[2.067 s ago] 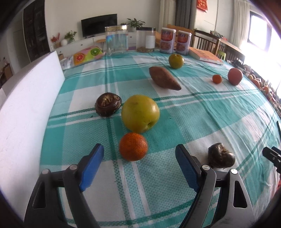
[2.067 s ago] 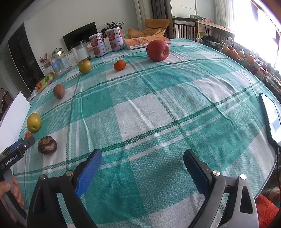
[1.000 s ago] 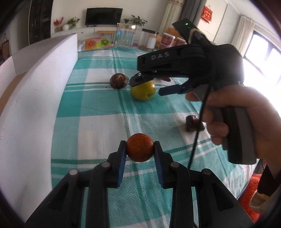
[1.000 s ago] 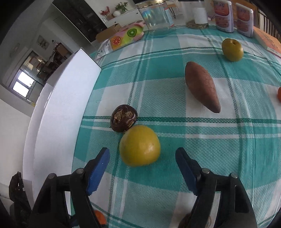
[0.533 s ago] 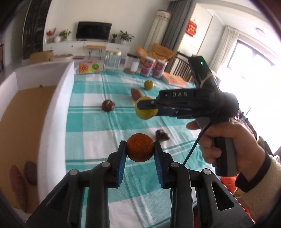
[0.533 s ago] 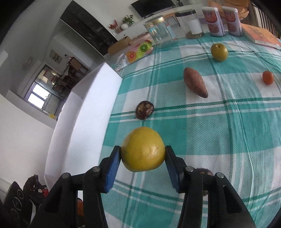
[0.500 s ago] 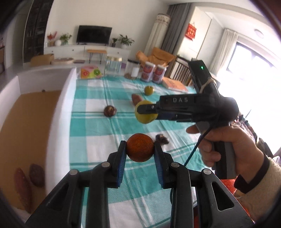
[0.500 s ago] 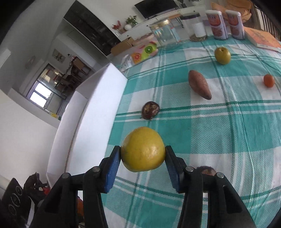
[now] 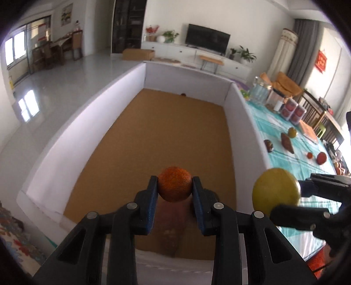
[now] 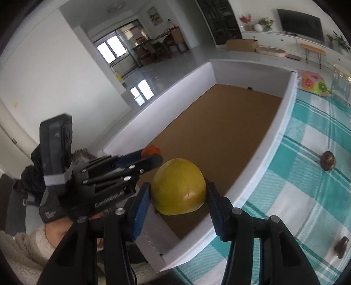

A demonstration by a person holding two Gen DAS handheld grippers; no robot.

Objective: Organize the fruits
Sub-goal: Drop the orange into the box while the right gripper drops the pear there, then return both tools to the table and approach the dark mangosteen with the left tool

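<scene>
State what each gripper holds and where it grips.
Left gripper: orange, pinched at its sides. Right gripper: yellow fruit, clamped across its sides.

My left tongs point(image 9: 174, 190) clamped the pebbly orange point(image 9: 174, 183) above the box floor; the smooth yellow fruit point(image 9: 275, 191) hung at its three o'clock.

A bright living room with white walls point(image 9: 252, 19) and a glossy pale floor point(image 9: 65, 74) mirroring a window. A dark television point(image 9: 207, 41) sits above a long white cabinet point(image 9: 197, 54) with potted plants point(image 9: 246, 53). Grey curtains point(image 9: 303, 50) hang right; a distant window point(image 9: 14, 47) glows left
</scene>
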